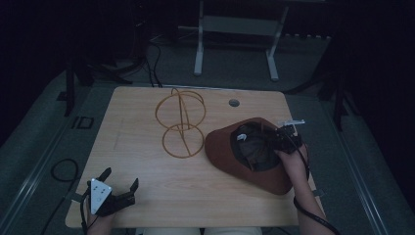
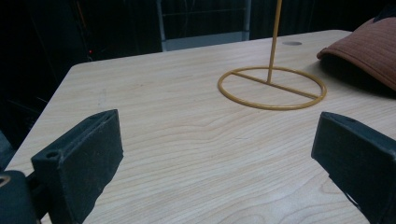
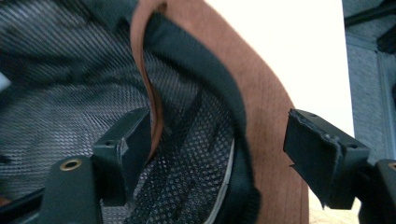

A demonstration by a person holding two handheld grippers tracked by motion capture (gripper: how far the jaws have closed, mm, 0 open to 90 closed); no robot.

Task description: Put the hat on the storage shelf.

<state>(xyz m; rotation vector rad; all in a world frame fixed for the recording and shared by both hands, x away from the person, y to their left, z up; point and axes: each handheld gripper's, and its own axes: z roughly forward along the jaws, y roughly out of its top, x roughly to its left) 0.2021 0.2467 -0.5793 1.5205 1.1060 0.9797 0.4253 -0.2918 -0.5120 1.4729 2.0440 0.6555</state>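
Observation:
A brown hat [image 1: 222,152] lies upside down on the right side of the wooden table [image 1: 147,166], its dark mesh lining facing up. My right gripper [image 1: 280,138] is at the hat's far right rim. In the right gripper view the jaws [image 3: 217,130] straddle the rim of the hat [image 3: 266,98], one inside against the lining and one outside with a gap, so it is open. A yellow wire hat stand [image 1: 182,122] stands at the table's middle back. My left gripper [image 1: 120,178] rests open at the front left, empty, facing the stand [image 2: 274,37] and the hat [image 2: 369,46].
A round grommet [image 1: 234,103] sits in the tabletop behind the hat. A white metal frame [image 1: 235,44] stands on the floor beyond the table. A cable loop [image 1: 63,171] lies on the floor at the left. The surroundings are dark.

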